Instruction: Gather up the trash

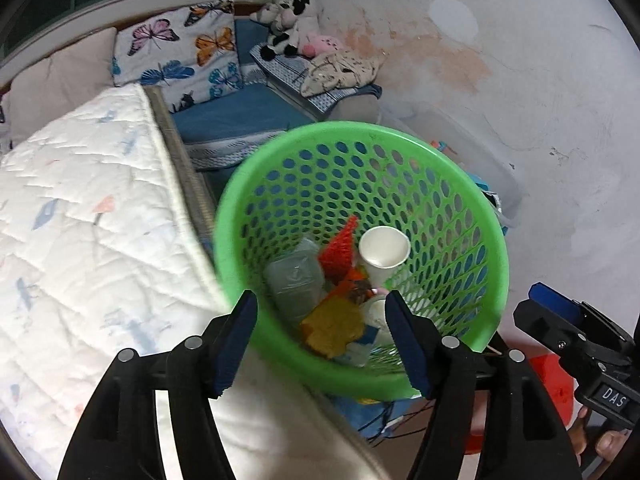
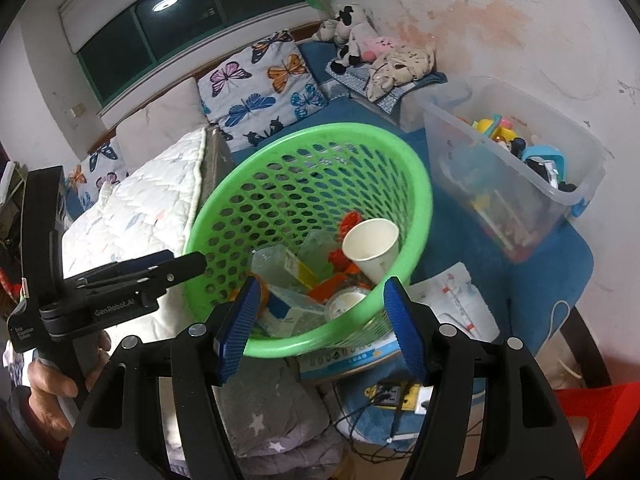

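Note:
A green perforated basket point(image 1: 476, 200) point(image 2: 320, 132) stands tilted on the bed's edge. It holds a white paper cup point(image 1: 384, 248) point(image 2: 372, 244), a red mesh piece point(image 1: 340, 248), a clear plastic box point(image 1: 296, 280), a yellow scrap point(image 1: 332, 328) and cartons. My left gripper point(image 1: 320, 320) hovers open over the basket's near rim, with nothing between its blue pads. My right gripper point(image 2: 322, 308) is open too, just above the near rim, its pads apart from it. In the right wrist view the left gripper point(image 2: 160, 268) reaches in from the left, held by a hand point(image 2: 48, 380).
A white quilt point(image 1: 80, 220) lies left of the basket. Butterfly pillows point(image 2: 264, 80) and plush toys point(image 2: 352, 36) sit at the back. A clear bin of toys point(image 2: 520, 184) stands at the right on the blue mattress. Below are a red stool point(image 2: 592, 412) and a power strip with cables point(image 2: 396, 396).

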A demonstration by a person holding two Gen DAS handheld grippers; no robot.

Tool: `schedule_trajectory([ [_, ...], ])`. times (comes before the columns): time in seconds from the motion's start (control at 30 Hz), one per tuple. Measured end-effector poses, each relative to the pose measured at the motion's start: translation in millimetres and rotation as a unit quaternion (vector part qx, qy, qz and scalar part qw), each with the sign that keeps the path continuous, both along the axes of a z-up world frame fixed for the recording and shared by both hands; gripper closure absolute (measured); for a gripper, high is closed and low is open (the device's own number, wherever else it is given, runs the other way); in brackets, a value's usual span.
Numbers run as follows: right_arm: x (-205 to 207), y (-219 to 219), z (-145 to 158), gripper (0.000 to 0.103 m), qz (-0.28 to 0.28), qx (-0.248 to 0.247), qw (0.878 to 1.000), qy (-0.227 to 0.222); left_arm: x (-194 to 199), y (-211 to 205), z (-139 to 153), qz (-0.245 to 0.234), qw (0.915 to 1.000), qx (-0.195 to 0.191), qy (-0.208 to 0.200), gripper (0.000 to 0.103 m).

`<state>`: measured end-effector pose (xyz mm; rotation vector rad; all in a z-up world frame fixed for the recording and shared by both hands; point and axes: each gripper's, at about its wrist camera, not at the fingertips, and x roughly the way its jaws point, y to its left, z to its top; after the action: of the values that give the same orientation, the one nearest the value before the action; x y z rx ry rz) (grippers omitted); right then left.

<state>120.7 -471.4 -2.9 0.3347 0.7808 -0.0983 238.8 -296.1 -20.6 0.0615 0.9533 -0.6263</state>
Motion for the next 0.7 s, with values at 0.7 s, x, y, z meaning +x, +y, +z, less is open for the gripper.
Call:
schedule_trajectory([
  [0.7,-19,102,4,0.018,0.077,-0.029,0.996,-0.015,-54,131,39,0.097,0.9922,0.014,-0.077,0.009],
])
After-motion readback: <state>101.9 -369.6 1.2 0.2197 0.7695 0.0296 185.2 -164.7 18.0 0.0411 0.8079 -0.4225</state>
